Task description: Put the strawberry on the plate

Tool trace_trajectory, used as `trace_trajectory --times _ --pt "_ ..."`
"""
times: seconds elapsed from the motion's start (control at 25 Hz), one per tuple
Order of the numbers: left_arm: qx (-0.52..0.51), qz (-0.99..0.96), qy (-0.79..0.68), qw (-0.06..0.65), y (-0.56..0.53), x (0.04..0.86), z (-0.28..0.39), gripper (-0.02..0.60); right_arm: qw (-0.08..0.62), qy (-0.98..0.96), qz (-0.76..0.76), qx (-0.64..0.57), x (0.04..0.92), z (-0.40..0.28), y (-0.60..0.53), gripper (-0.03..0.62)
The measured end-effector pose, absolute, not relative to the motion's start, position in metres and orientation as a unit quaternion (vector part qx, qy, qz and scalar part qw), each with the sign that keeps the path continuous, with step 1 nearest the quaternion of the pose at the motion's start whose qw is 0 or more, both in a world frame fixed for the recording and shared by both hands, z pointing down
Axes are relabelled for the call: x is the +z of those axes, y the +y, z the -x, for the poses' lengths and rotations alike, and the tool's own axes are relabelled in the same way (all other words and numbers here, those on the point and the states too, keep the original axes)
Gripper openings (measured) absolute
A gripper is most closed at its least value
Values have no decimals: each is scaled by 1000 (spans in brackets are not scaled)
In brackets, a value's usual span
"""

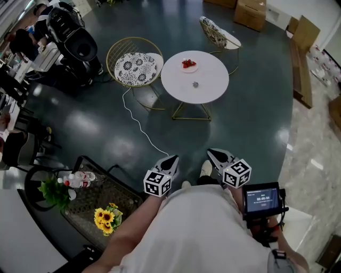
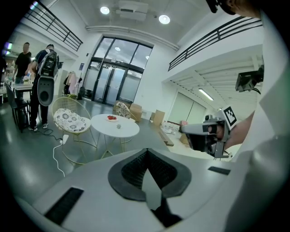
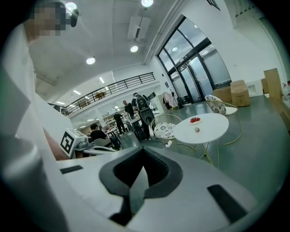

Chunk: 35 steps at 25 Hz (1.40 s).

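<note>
Fingers (image 2: pixel 136 174) of the left gripper (image 1: pixel 171 160) are pressed together, and nothing is held between them. The same is seen on the right gripper (image 1: pixel 214 155): its fingers (image 3: pixel 156 174) are pressed together on nothing. Both grippers are held close to the person's body and pointed toward the round white table (image 1: pixel 210 90), which is well apart from them. It is judged that nothing can be picked up from this far away, so no grip is needed yet and the table must be reached first.

Something red, most likely strawberry (image 1: pixel 188 63), is seen on a small plate (image 1: pixel 195 69) at the far side of the table. A small pale thing (image 1: pixel 195 84) lies on the bare table top, nearer the middle. It is too small to be told what it is.

Two wire chairs (image 1: pixel 136 66) with spotted cushions are placed beside the table. A white cord (image 1: pixel 139 125) is laid across the dark, shiny floor (image 1: pixel 250 122). Sunflowers (image 1: pixel 106 218) are seen low on the left, and brown boxes (image 1: pixel 250 11) are stacked at the far wall. People (image 2: pixel 43 81) are seen standing in the big, bright hall.
</note>
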<state>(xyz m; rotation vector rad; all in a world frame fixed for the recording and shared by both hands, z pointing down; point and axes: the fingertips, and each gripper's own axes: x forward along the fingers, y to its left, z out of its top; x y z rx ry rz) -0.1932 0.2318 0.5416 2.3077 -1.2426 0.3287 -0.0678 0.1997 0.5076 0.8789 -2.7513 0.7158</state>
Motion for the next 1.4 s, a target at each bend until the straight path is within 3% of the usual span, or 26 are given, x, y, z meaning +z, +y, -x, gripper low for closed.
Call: trace_trajectory --times 0.76,1.4 --pt "136 -838 -469 244 82 525 118 6 72 -927 -266 256 506 -1 50 6" --pt "135 -836 -478 234 65 525 108 6 68 -926 -261 266 523 -15 41 6"
